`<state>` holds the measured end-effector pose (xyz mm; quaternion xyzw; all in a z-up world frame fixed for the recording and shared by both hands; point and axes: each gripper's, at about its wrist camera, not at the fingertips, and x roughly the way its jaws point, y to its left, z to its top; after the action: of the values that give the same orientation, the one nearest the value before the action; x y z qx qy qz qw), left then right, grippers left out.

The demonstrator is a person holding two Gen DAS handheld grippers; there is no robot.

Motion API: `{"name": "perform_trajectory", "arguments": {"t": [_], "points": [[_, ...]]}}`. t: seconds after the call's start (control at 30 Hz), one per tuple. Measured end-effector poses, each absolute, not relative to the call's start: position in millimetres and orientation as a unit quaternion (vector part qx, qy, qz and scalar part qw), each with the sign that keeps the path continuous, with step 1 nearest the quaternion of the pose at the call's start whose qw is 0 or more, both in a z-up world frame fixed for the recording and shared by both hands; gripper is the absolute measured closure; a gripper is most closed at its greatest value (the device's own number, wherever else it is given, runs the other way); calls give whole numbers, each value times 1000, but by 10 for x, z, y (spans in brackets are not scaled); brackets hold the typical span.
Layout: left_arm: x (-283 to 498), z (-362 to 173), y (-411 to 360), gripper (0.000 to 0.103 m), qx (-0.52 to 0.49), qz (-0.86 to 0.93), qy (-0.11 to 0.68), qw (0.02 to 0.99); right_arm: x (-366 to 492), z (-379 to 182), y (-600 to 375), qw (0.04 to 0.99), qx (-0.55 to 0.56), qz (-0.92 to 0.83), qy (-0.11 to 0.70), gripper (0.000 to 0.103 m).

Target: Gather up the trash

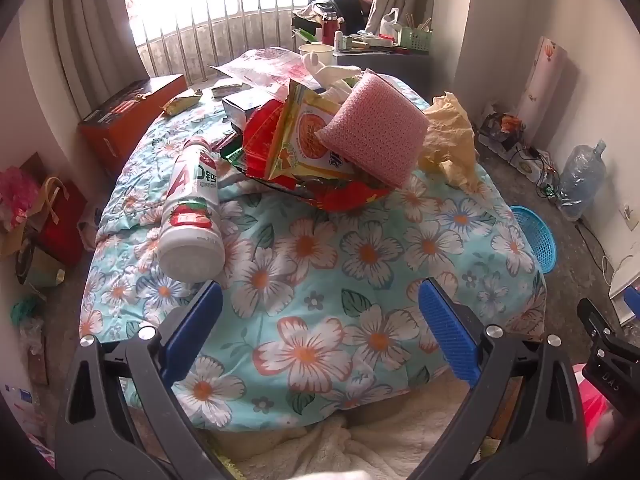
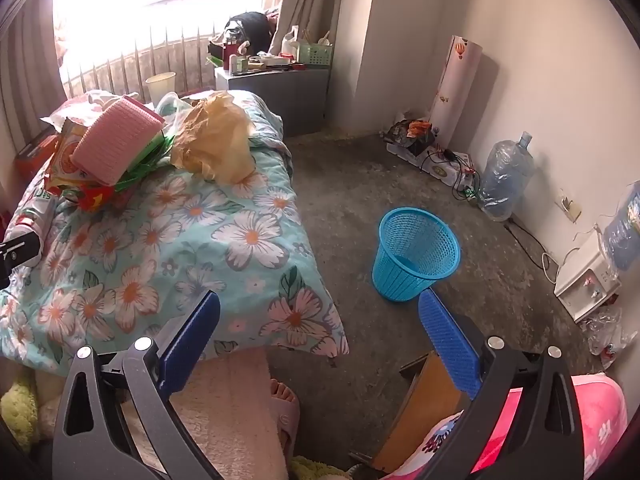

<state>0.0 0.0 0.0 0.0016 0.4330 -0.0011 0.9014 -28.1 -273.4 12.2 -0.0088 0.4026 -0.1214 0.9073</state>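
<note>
Trash lies heaped on a floral quilt (image 1: 320,264): a white drink bottle (image 1: 192,208) on its side, red and yellow snack wrappers (image 1: 296,140), a pink sponge-like pad (image 1: 376,128) and crumpled yellow paper (image 1: 448,136). My left gripper (image 1: 320,296) hovers open over the quilt, just short of the bottle's base, nothing between its blue pads. My right gripper (image 2: 320,308) is open too, above the quilt's corner (image 2: 296,296) and the floor. A blue mesh waste basket (image 2: 416,252) stands empty on the floor just beyond its right pad. The pad (image 2: 116,148) and paper (image 2: 216,144) show at the left.
An orange box (image 1: 128,120) sits left of the bed. A grey cabinet (image 2: 276,92) with clutter stands by the window. A water jug (image 2: 504,176), cables and a white appliance (image 2: 588,280) line the right wall. A person's slippered foot (image 2: 284,396) is below.
</note>
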Motion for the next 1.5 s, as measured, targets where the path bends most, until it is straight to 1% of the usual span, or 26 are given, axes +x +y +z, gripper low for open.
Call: {"name": "perform_trajectory", "arguments": {"t": [1.5], "points": [[-11, -49, 19, 9, 2, 2, 440, 898, -278, 127, -2700, 908, -7, -118, 401, 6]]}}
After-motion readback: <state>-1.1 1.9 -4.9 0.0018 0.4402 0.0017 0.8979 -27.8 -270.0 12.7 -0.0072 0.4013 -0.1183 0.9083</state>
